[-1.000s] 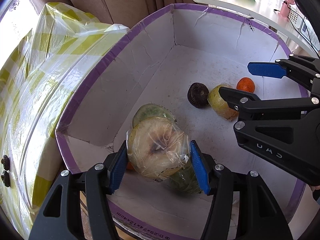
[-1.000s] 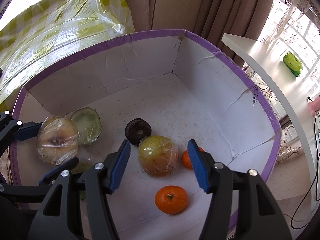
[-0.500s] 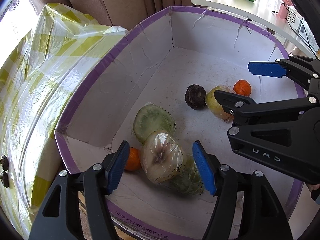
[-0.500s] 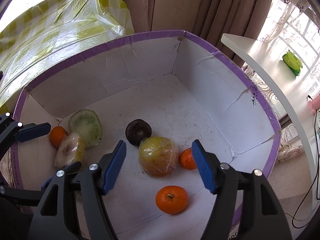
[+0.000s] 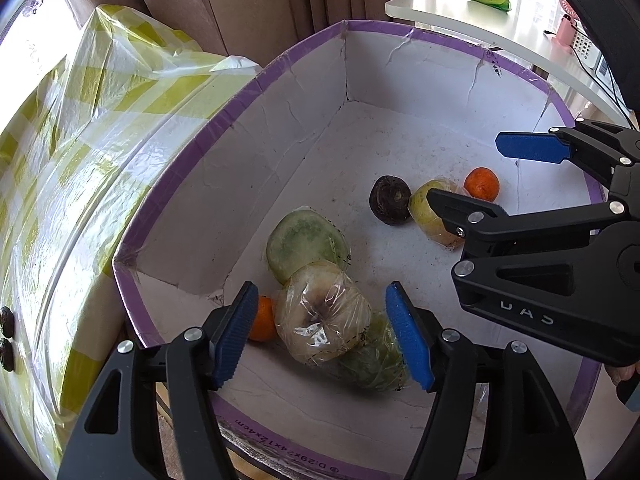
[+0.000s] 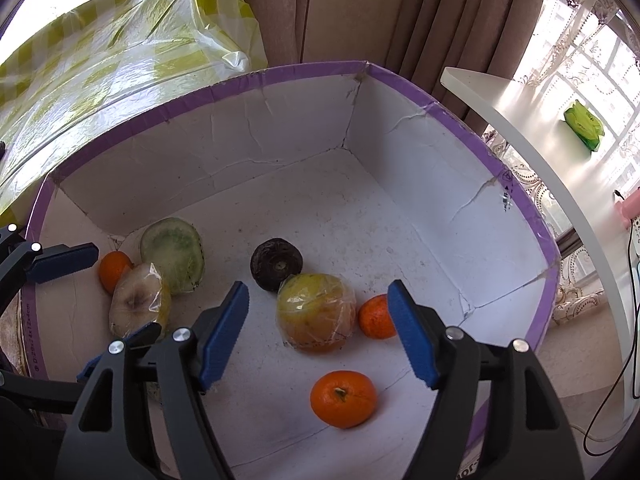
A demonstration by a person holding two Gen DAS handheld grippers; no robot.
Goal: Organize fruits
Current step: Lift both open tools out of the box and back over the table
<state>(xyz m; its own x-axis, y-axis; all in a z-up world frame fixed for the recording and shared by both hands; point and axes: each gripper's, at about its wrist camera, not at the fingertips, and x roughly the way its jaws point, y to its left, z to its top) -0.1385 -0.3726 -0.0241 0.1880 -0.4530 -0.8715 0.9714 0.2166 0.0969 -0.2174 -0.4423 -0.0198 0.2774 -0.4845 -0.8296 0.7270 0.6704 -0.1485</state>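
A white box (image 5: pixel 248 184) with a purple-taped rim fills both views, its inner walls creased and cracked, its floor scuffed and speckled with grime. The left gripper (image 5: pixel 322 336) hangs over the near left corner with its blue pads spread wide, holding nothing; between them on the floor lies a pale wrapped fruit (image 5: pixel 322 322) in clear film. Touching that fruit at 11 o'clock is a green slice (image 5: pixel 304 246), at 9 o'clock a small orange (image 5: pixel 262 318), and at 4 o'clock a green wrapped piece (image 5: pixel 372 360).

The right gripper (image 6: pixel 318 334) is likewise spread and empty, framing a yellow wrapped fruit (image 6: pixel 316 312) near the middle of the floor. A dark round fruit (image 6: pixel 276 264) touches it at 11 o'clock, a second orange (image 6: pixel 376 316) sits just beside it at 3 o'clock, and a third orange (image 6: pixel 344 398) lies apart at 6 o'clock.

Outside the box, at 10 o'clock, stands a bulky shape under a yellow-and-white checked plastic cover (image 6: pixel 120 60). Brown curtains (image 6: pixel 340 12) hang behind. At 2 o'clock a white shelf (image 6: pixel 532 128) carries a green packet (image 6: pixel 584 124), with bright windows and lace curtain beyond it; a dark cable (image 6: pixel 608 400) trails on the floor at 4 o'clock.
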